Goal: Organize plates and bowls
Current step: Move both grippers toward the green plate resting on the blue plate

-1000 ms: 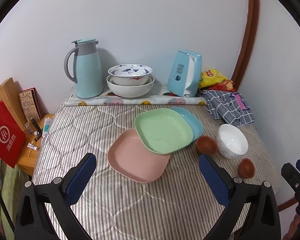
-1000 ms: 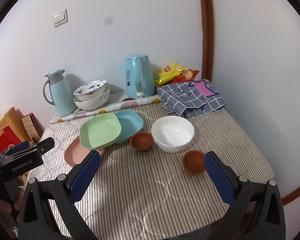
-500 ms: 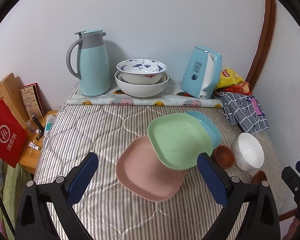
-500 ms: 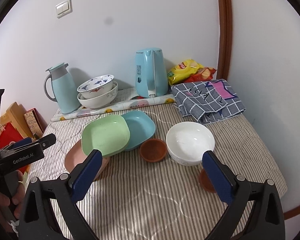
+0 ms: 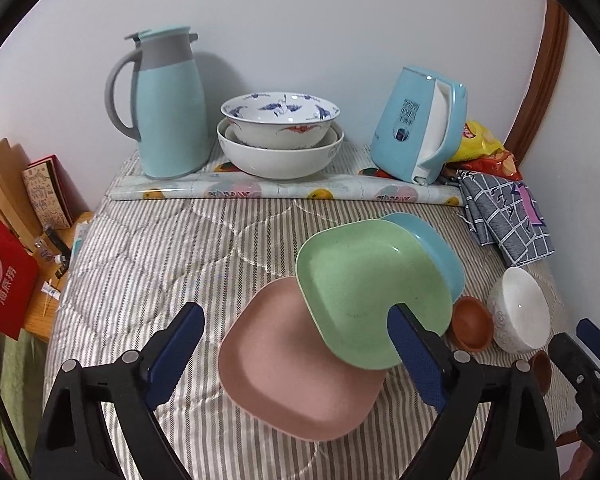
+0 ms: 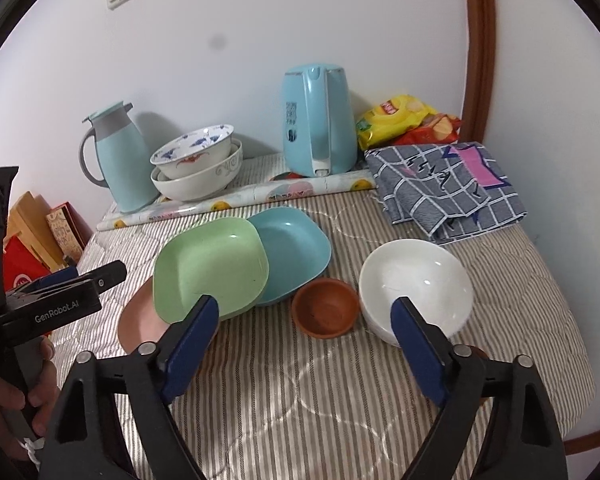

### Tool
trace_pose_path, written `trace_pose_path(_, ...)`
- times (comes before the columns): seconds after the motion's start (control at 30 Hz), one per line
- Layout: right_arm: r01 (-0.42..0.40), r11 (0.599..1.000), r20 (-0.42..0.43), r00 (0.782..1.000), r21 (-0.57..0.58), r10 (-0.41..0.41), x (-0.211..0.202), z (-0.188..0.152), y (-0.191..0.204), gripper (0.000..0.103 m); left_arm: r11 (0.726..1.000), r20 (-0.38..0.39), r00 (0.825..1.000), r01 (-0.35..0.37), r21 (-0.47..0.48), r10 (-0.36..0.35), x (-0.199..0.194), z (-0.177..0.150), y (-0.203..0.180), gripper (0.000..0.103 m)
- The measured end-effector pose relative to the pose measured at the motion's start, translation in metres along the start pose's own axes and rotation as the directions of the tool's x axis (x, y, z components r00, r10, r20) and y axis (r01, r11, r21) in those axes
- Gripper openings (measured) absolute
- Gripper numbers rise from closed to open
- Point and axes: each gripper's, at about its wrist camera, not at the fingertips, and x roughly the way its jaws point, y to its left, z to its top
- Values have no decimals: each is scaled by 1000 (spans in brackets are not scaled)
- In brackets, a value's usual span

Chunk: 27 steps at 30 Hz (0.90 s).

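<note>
Three square plates overlap mid-table: the green plate (image 5: 364, 284) rests on the pink plate (image 5: 300, 372) and the blue plate (image 5: 440, 248). My left gripper (image 5: 294, 320) hovers over the pink plate, jaws closing, pads touching nothing. To the right sit a small brown bowl (image 6: 326, 312) and a white bowl (image 6: 416, 280). My right gripper (image 6: 304, 308) hangs above them, jaws closing with nothing gripped. Its right finger mostly hides a second brown bowl (image 5: 540, 368). Two stacked patterned bowls (image 5: 280, 136) stand at the back wall.
A teal thermos jug (image 5: 168, 104) and a blue kettle (image 5: 416, 124) flank the stacked bowls. A checked cloth (image 6: 444, 192) and snack bags (image 6: 408, 120) fill the back right corner. A red bag (image 5: 4, 276) and boxes stand off the table's left edge.
Both grippers have come forward and lower toward the dishes, so plates and bowls loom larger. Each pair of jaws has narrowed a little.
</note>
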Motion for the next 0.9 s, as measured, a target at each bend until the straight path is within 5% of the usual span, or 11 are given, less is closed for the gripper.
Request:
trace_pose_path(0.33, -36, 999, -66, 997, -6, 35, 47, 7, 17, 69, 999, -39, 998, 45, -12, -46, 39, 12, 6, 83)
trace_pose_path(0.9, -31, 999, -146, 989, -18, 28, 109, 12, 31, 61, 996, -81, 993, 84, 15, -82, 92, 35, 2, 64)
